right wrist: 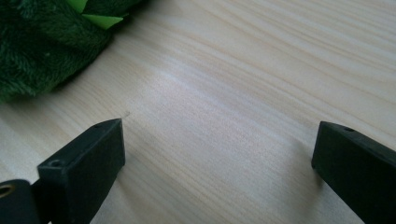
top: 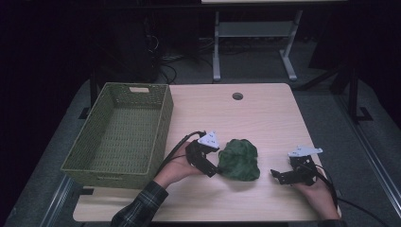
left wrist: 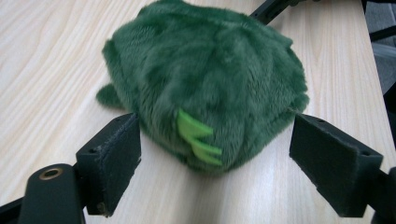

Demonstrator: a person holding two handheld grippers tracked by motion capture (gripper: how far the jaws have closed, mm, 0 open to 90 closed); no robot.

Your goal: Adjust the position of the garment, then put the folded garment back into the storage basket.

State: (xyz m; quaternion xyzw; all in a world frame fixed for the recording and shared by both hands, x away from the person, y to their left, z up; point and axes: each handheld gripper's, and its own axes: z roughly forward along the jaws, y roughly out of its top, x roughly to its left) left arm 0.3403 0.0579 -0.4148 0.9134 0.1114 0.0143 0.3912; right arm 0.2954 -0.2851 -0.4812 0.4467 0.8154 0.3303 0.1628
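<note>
The dark green plush toy with a rounded, furry body and small bright-green felt spikes (top: 239,159) lies on the pale wooden worktop (top: 265,113), near the person's edge and roughly midway between the two hands. It rests free: nothing grips it.

The left claw (top: 213,168) sits just beside the toy's left flank. In the left gripper view its jaws stand wide on either side of the plush (left wrist: 205,84), with wood showing between the pads and the fur, so they hold nothing. The right claw (top: 276,175) is set apart to the toy's right, its jaws spread wide over bare wood, the plush lying off to one corner of the right gripper view (right wrist: 42,42).

The olive-green woven rectangular basket (top: 163,124) stands at the worktop's left side, with nothing visible inside it.

As I read it, the work is putting the toy into that basket, and little of it is done: the toy is not yet grasped, lifted, carried across or dropped in.
</note>
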